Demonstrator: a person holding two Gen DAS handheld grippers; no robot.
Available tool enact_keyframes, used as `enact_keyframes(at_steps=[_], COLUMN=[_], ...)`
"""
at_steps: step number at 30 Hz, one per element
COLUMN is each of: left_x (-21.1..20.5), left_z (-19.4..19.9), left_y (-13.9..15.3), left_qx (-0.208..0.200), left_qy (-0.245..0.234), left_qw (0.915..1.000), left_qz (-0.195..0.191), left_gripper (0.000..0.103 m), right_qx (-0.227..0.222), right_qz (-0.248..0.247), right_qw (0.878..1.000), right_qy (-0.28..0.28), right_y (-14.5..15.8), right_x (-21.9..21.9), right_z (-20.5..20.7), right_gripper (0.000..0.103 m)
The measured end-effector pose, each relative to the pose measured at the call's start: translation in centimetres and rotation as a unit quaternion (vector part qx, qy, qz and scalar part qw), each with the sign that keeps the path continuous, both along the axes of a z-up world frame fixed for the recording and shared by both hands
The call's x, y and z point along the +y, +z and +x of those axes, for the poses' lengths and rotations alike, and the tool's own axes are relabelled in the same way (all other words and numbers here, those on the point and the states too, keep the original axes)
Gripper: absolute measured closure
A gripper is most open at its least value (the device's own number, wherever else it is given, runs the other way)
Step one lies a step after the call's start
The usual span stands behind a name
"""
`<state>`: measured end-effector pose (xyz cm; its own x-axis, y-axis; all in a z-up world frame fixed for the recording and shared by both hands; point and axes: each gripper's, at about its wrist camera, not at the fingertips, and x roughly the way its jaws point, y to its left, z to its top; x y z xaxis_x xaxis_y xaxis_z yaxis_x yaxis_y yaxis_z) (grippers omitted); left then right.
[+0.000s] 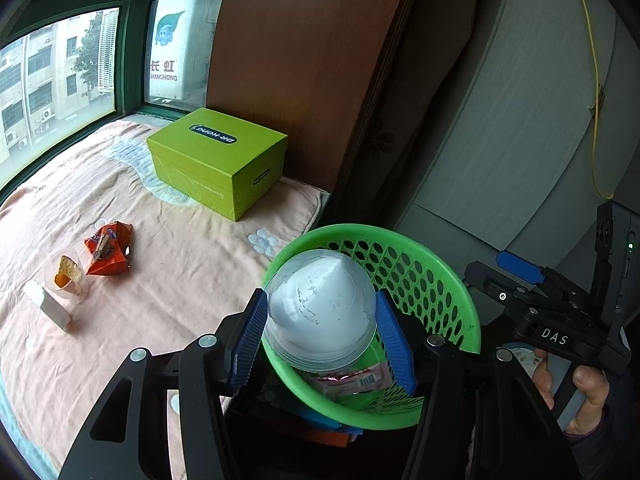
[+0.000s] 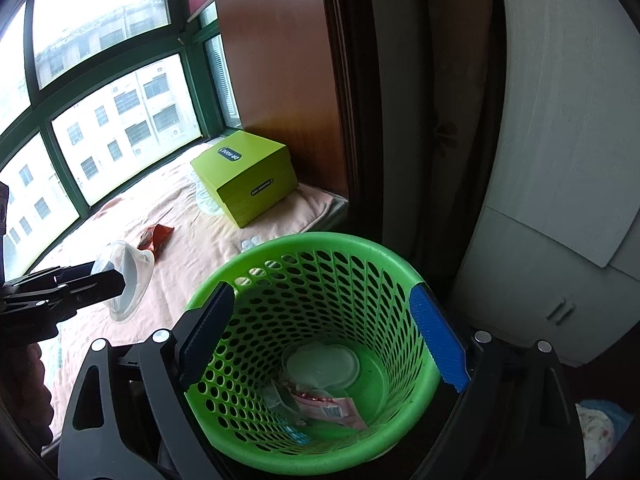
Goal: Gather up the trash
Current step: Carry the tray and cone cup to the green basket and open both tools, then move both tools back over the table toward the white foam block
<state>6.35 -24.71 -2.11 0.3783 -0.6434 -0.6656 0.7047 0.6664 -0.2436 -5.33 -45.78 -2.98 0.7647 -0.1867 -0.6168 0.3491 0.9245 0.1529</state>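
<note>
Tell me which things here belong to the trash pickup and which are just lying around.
Part of the job:
- green basket
- clear plastic cup held in the left gripper
- orange snack wrapper
- small cup with food scraps
- white block

Just lying around:
- green shoebox
- pink blanket

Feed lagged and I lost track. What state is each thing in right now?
Left gripper: shut on the clear plastic dome lid, at the basket's rim.
Right gripper: open, empty, over the green perforated plastic basket.
Green perforated plastic basket: upright, wrappers and a clear lid inside.
Green cardboard shoebox: closed.
Orange snack wrapper: crumpled on the blanket.
Small clear cup: upright, food scraps inside.
</note>
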Motion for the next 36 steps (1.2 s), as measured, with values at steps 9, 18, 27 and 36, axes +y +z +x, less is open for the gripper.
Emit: enact_keyframes(at_steps=[9,18,27,36], left_x=[-2.8,-4.3,-4.1,-0.9], left_z=[-1.3,-1.8,-1.8,-0.6], left_y=[0.1,0.0,-0.2,-0.4], left_qx=[-0.007,-0.006,-0.008,-0.016], left_qy=[-0.02,-0.03,-0.02,0.025], left_qw=[0.9997,0.9994,0.9996,0.9995], left_qz=[-0.009,-0.018,-0.015,0.002], left_gripper=[0.049,0.046,0.04,0.03], right_qx=[-0.018,-0.024,-0.026,-0.022], right_qz=[0.008,0.015,0.019,0.018], right_qw=[1.0,0.999,0.999,0.999], right_qy=[-0.022,-0.041,-0.041,-0.016], right_y=[0.3,0.2,0.1,0.1], right_x=[-0.7,-1.7,-1.7,-0.3], right_z=[-1.8,-3.1,-3.2,-1.9], right_gripper=[0.012,0.011,0.011,0.011])
